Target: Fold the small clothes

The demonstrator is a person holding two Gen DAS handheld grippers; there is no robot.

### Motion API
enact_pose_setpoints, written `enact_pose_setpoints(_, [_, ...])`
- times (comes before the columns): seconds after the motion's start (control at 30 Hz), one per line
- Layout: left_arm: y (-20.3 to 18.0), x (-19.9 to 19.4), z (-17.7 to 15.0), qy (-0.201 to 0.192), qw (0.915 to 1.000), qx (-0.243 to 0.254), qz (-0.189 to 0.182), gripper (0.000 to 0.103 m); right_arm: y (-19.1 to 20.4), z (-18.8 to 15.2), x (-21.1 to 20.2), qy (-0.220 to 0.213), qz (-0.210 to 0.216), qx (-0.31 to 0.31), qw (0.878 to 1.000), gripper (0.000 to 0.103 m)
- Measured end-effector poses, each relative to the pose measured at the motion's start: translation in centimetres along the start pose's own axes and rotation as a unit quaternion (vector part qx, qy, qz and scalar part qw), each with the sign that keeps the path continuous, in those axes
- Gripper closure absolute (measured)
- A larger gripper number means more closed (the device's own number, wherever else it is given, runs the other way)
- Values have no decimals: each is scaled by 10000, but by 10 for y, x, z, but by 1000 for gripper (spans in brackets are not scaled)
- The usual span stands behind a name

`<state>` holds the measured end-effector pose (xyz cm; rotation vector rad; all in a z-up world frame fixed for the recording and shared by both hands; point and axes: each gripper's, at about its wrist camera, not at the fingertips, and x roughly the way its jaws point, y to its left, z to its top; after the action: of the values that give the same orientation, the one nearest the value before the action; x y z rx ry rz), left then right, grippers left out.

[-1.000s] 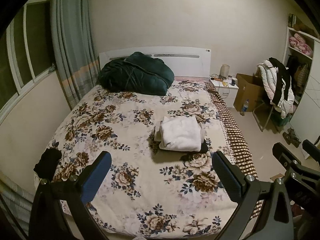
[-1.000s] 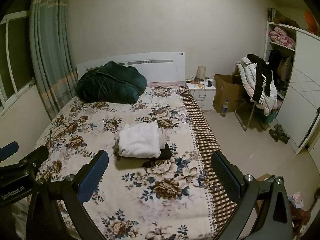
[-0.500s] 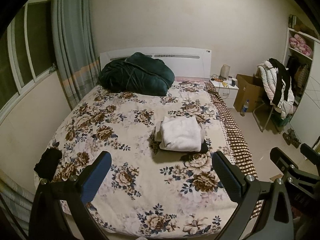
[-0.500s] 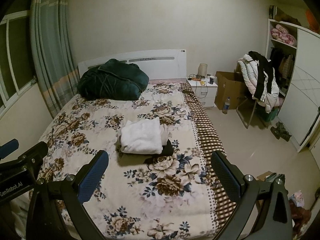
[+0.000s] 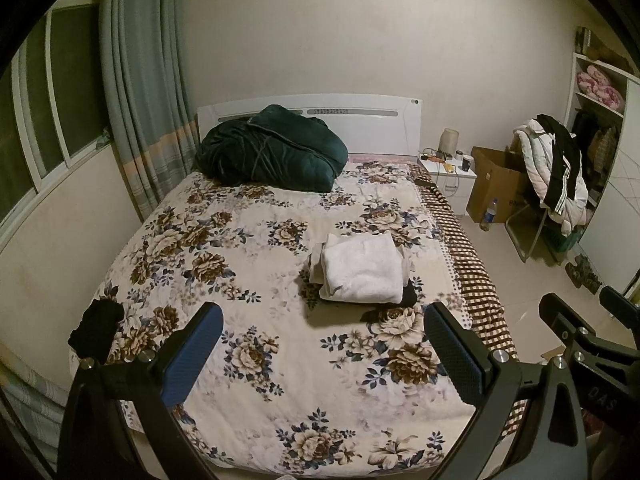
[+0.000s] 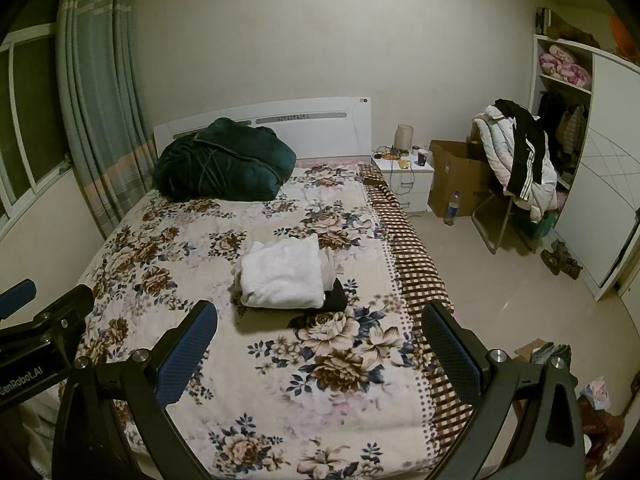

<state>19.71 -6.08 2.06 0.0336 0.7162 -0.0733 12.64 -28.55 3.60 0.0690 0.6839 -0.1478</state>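
Left gripper spread wide, empty, held above the foot edge of the floral-quilted bed. Right gripper likewise wide and empty. Stack of folded white and black small clothes lies near the bed's right edge, midway along. Crumpled black garment sits at the foot-left corner.

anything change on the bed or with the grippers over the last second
Almost nothing. The right wrist view drifted slightly, so the right gripper shifted a little; the left gripper barely moved. Nothing was taken hold of or let go: both grippers stay open and empty above the bed. The folded stack of clothes, the small black garment at the bed's left edge and the dark green quilt lie where they were.
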Motion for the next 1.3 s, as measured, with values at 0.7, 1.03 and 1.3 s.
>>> enact_pose_setpoints(0.7, [0,-1,1,2,10000,37,19,0,3,0,3,-15,-8,54,10000,0])
enact_pose_setpoints(1.03, [3,0,2,-8,10000,57,-9,0,3,-1,3,-18,-17,63,10000,0])
enact_pose_setpoints(1.3, [3,1,3,-19,10000,66,-16,0,4,-3,1,-22,-33,84,10000,0])
